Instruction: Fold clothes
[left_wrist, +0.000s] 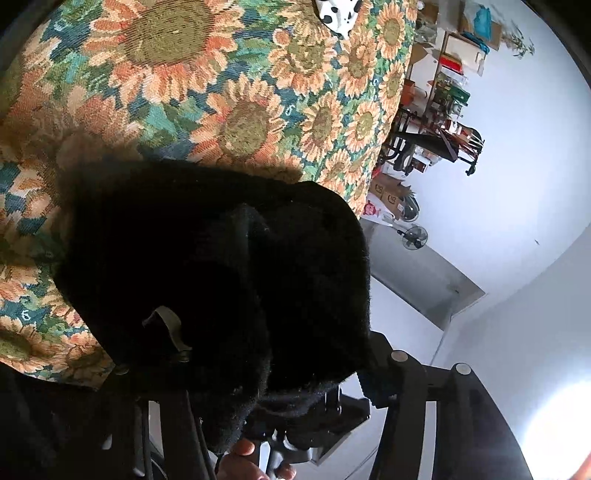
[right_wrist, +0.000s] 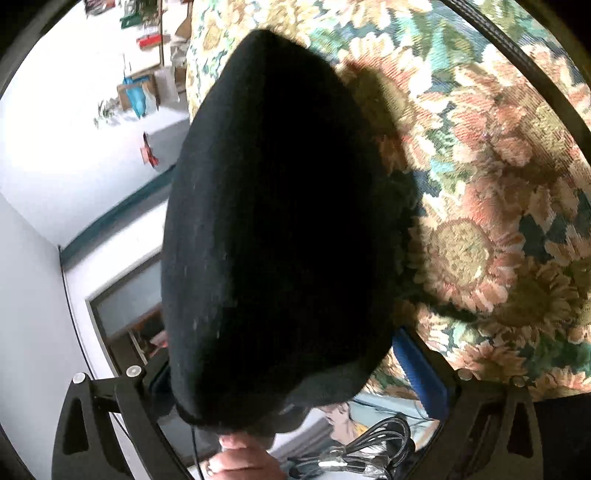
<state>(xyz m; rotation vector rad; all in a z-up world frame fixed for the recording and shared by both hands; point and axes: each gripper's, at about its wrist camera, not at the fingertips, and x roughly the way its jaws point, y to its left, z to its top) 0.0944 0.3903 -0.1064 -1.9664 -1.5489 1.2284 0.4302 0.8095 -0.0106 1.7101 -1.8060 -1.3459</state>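
Both wrist views sat very close behind a black garment (left_wrist: 221, 277) (right_wrist: 273, 221), angled down at the sunflower cloth (left_wrist: 221, 74) (right_wrist: 498, 184); both shared these.

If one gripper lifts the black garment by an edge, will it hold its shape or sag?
Probably sag: the black garment bulges and creases in soft folds over the left gripper. Its fuzzy, knit-like surface suggests it will grip pads and the sunflower cloth rather than slide. It looks thick, so likely a bit heavy and bulky when folded.
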